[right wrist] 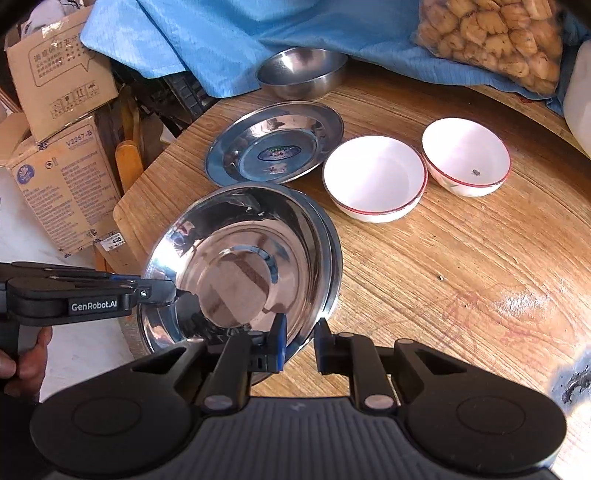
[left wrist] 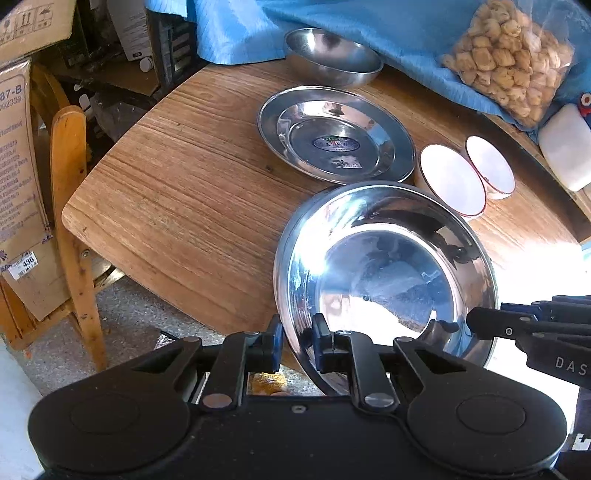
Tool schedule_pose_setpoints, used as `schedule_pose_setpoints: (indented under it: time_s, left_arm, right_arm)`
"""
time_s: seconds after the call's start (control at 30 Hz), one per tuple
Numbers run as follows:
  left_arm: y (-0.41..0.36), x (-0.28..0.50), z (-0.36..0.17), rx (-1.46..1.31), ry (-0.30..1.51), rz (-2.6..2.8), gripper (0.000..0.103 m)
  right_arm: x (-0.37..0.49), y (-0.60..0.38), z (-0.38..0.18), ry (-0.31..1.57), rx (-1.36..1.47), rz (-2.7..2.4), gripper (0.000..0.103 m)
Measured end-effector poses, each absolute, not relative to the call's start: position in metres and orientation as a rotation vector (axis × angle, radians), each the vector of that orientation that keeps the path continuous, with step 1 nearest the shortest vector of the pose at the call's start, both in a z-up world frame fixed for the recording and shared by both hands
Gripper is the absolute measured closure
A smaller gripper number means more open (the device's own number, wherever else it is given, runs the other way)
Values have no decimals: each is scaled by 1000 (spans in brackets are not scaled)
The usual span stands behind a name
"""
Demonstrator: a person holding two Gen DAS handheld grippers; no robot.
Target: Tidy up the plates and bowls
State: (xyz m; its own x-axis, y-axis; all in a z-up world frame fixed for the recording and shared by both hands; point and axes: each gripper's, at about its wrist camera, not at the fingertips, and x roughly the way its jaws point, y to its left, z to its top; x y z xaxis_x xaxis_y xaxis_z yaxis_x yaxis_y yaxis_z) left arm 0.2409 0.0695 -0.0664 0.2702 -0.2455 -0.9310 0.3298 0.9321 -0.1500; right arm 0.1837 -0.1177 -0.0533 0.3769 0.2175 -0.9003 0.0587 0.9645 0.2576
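Observation:
A shiny deep steel plate hangs tilted over the near edge of the wooden table, held by both grippers. My left gripper is shut on its near rim, and shows in the right wrist view as the left gripper at the plate's left side. My right gripper is shut on the rim too; its tip reaches in from the right. A second rim seems to lie under the plate. Behind it are a flat steel plate, a steel bowl and two white red-rimmed bowls.
A blue cloth and a clear bag of snacks cover the table's far side. A white container stands at the right. A wooden chair and cardboard boxes sit left of the table. A hand grips the left tool.

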Motion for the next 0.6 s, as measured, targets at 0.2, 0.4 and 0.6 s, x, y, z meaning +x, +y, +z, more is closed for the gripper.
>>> schedule_pose_setpoints:
  time_s: [0.2,0.4,0.6]
  left_arm:
    - [63,243,-65,119,1250,-392,83]
    - [61,249,-66,102,1250,-385,80]
    - [61,252,-70,99,1261,-379,78]
  right_arm:
    - [185,-116,-53,1197,258,88,85]
    - [190,-116,-56,1209,255,71,85]
    - [193,-114,-58,1210,248,69,82]
